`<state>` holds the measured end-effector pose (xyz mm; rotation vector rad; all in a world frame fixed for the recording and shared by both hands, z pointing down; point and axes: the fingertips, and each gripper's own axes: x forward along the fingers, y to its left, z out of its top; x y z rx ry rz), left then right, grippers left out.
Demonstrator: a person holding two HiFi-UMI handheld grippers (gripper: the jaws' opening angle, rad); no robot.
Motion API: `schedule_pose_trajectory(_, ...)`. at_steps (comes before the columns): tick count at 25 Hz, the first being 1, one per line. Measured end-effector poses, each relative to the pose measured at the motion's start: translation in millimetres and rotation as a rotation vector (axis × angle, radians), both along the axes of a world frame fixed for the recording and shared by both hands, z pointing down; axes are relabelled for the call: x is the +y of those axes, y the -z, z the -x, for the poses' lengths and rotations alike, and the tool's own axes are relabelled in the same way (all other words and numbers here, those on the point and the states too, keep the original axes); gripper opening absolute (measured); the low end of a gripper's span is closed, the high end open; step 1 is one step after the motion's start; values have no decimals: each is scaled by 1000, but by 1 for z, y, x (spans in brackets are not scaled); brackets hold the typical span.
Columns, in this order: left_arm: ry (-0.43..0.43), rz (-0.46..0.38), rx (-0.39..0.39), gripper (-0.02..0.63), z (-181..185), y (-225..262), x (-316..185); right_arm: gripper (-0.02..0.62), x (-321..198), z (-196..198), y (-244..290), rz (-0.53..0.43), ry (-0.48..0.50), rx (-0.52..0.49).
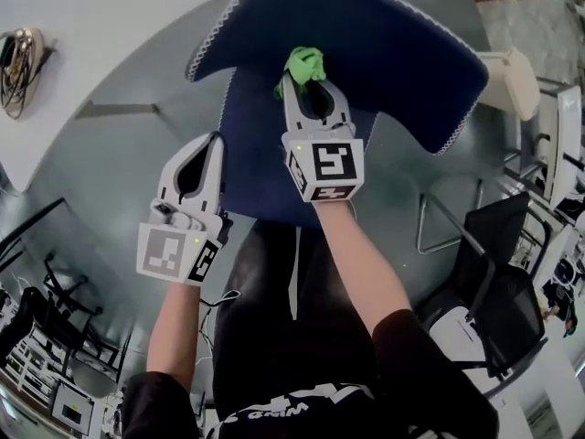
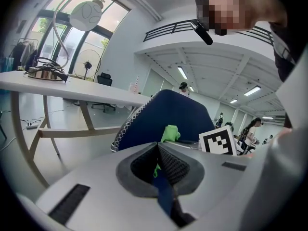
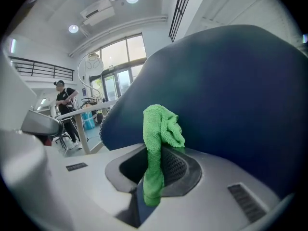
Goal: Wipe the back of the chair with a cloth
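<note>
A dark blue chair stands before me in the head view, its curved back (image 1: 366, 35) above its seat (image 1: 251, 158). My right gripper (image 1: 303, 79) is shut on a green cloth (image 1: 305, 63), which rests against the lower part of the back. In the right gripper view the cloth (image 3: 162, 127) bunches above the right gripper (image 3: 159, 149) and hangs down between the jaws, with the chair back (image 3: 231, 95) filling the right. My left gripper (image 1: 215, 142) hovers over the seat's left edge, shut and empty. The left gripper view shows the left gripper (image 2: 158, 146), the chair back (image 2: 178, 113) and the cloth (image 2: 169, 133).
A white table (image 1: 101, 16) with a bundle of cables (image 1: 20, 58) stands at the left, also seen as a table (image 2: 72, 88) in the left gripper view. Black office chairs (image 1: 498, 273) crowd the right side. A person (image 3: 65, 100) stands far off by another table.
</note>
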<state>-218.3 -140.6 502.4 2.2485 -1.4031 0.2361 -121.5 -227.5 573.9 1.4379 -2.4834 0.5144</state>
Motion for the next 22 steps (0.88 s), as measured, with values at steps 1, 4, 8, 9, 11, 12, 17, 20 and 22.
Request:
schedule_pose_trajectory(1, 8, 2, -1, -5, 6, -1, 0, 57, 0, 9, -1, 2, 17, -3)
schedule_pose_trajectory(4, 30, 9, -3, -5, 22, -5, 2, 57, -1, 35, -2, 0, 75, -6)
schedule_pose_trajectory(8, 54, 13, -4, -5, 38, -8, 1, 57, -4, 52, -1, 8, 89, -33)
schedule_pose_trajectory(9, 60, 15, -3, -5, 41, -9, 1, 57, -3, 56, -1, 11, 105, -40)
schedule_pose_trajectory(11, 66, 17, -2, -5, 45, -11, 1, 57, 3, 71, 1, 10, 169, -52)
schedule_pose_trajectory(12, 66, 18, -2, -5, 45, -12, 1, 57, 5, 79, 3, 7, 197, -59)
schedule_pose_trajectory(17, 55, 19, 2, -5, 38, -15, 2, 57, 14, 89, 20, -64, 234, -61)
schedule_pose_trajectory(20, 42, 21, 8, -5, 32, -15, 3, 57, 21, 69, 25, -80, 178, -51)
schedule_pose_trajectory(22, 30, 23, 11, -5, 26, -15, 4, 57, 28, 44, 23, -71, 120, -37)
